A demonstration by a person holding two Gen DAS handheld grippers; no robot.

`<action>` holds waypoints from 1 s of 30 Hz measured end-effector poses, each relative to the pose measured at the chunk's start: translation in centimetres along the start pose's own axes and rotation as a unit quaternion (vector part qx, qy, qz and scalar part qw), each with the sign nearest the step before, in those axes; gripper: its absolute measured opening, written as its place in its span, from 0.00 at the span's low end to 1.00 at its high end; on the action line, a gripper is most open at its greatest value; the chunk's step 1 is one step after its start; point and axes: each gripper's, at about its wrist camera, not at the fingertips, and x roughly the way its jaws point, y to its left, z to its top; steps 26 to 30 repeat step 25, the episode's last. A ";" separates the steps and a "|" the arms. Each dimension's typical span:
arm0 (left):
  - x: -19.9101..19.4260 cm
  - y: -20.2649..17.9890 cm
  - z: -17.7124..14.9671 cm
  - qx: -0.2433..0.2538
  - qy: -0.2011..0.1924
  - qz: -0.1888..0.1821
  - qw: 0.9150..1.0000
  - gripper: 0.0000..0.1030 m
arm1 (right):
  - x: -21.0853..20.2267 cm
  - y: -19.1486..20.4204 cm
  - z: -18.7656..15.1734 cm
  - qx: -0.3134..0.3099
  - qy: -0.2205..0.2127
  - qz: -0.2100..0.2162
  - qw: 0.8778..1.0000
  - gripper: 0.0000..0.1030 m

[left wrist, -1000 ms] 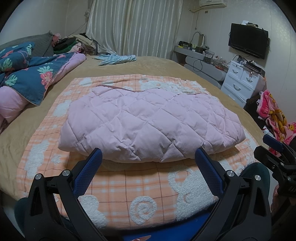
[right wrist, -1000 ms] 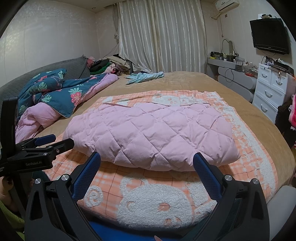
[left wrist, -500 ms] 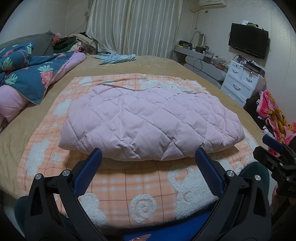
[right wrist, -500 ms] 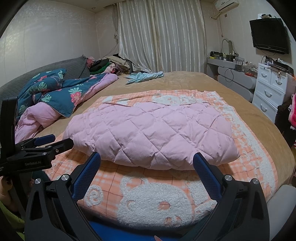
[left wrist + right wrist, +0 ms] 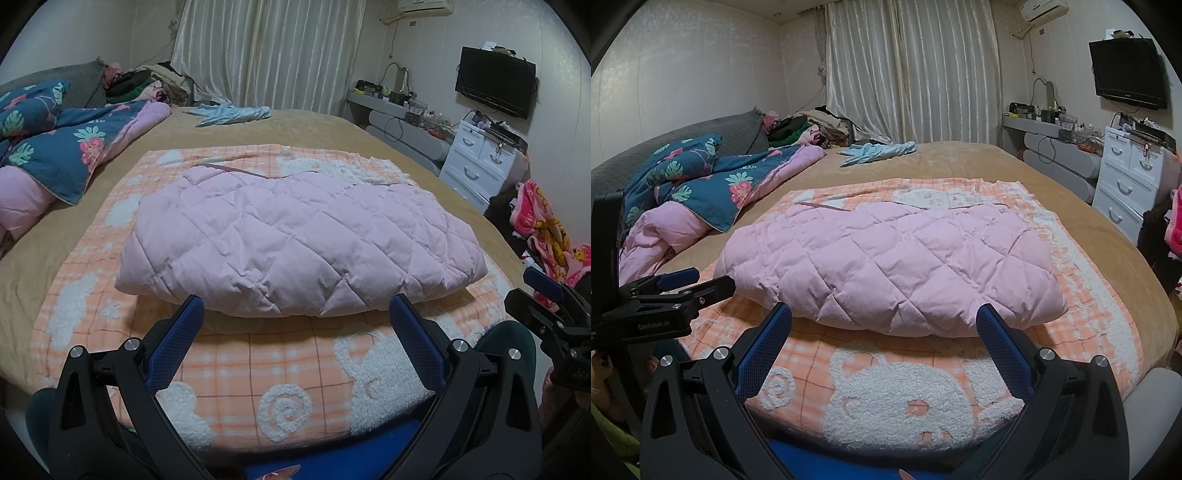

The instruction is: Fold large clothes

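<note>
Left gripper (image 5: 293,310) wide open, holding nothing, hovering near the close edge of folded pink quilted jacket (image 5: 295,236). Jacket lies on orange plaid blanket (image 5: 236,373) on the bed. Right gripper (image 5: 884,317) also spread wide, empty. Left view alone shows pink cartoon fabric (image 5: 546,236) far right; right view shows more floral duvet (image 5: 701,181) left.

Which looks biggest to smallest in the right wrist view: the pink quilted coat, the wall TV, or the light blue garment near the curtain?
1. pink quilted coat, by far the largest, though it also lies nearest the camera.
2. and 3. wall TV and light blue garment look alike in size; both are far off, so no firm order.
</note>
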 end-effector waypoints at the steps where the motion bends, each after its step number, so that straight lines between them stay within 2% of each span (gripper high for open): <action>1: 0.0 0.0 -0.1 0.000 -0.001 0.002 1.000 0.91 | 0.0 0.1 0.0 0.000 0.000 -0.001 1.000 0.96; 11: 0.2 0.6 -0.1 -0.008 0.001 0.022 1.000 0.91 | -1.0 -1.6 0.2 0.015 -0.013 -0.034 0.999 0.96; 17: 1.3 2.3 0.4 -0.028 0.007 0.032 0.999 0.91 | -2.3 -6.4 0.1 0.059 -0.028 -0.079 0.995 0.96; 20: 2.3 5.8 1.5 -0.059 0.008 0.057 0.997 0.91 | -3.5 -12.2 -0.7 0.115 -0.040 -0.134 0.983 0.96; 22: 2.9 9.7 2.6 -0.082 0.004 0.102 0.991 0.91 | -4.0 -17.9 -2.0 0.147 -0.035 -0.212 0.965 0.96; 24: 3.2 13.9 3.7 -0.109 0.000 0.139 0.984 0.91 | -4.3 -24.1 -4.1 0.185 -0.022 -0.290 0.939 0.96; 25: 3.7 17.6 4.5 -0.124 0.000 0.166 0.978 0.91 | -4.4 -27.2 -5.4 0.205 -0.009 -0.330 0.921 0.96; 30: 3.7 17.6 4.5 -0.124 0.000 0.166 0.978 0.91 | -4.4 -27.2 -5.4 0.205 -0.009 -0.330 0.921 0.96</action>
